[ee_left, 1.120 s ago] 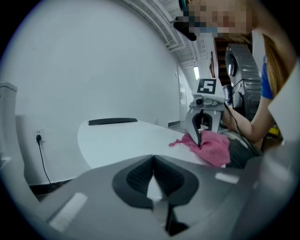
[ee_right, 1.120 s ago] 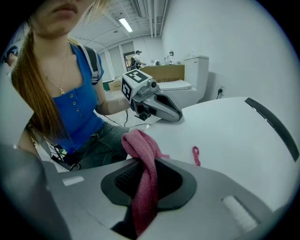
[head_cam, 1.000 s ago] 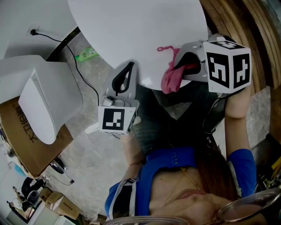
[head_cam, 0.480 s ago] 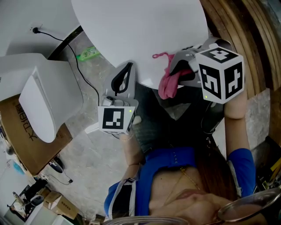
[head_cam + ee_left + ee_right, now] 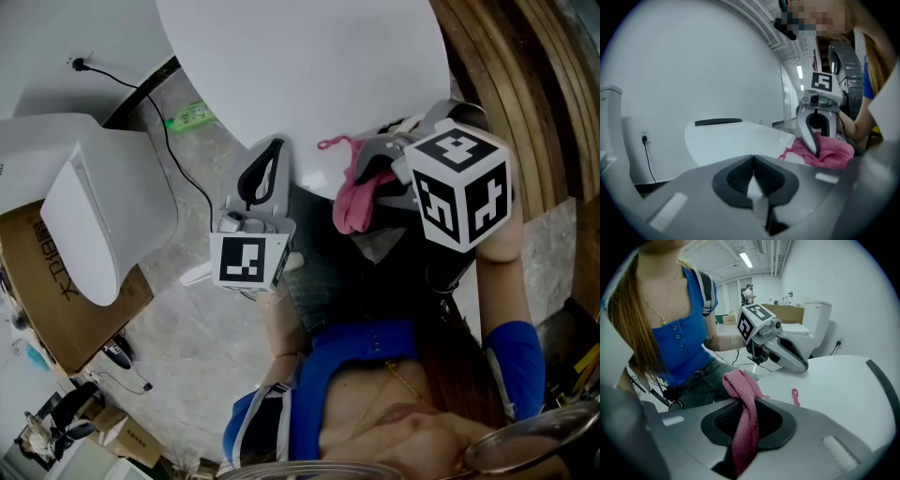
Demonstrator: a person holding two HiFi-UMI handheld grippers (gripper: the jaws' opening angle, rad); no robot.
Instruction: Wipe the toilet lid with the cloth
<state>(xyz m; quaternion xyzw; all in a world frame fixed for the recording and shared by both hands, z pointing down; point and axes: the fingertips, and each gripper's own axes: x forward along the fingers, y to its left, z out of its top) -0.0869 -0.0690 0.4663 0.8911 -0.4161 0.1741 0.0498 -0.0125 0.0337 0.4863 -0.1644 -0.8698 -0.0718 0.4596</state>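
right gripper view — pink cloth (image 5: pixel 746 430), bunched and twisted

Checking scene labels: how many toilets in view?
2. One in front of the person, only its lid showing; another toilet on the floor at left. More may be hidden.

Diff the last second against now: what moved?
The right gripper pulled the pink cloth back over the near edge of the toilet lid, toward the person. Nothing was grabbed or released. The left gripper stayed put, shut and empty, by the lid.
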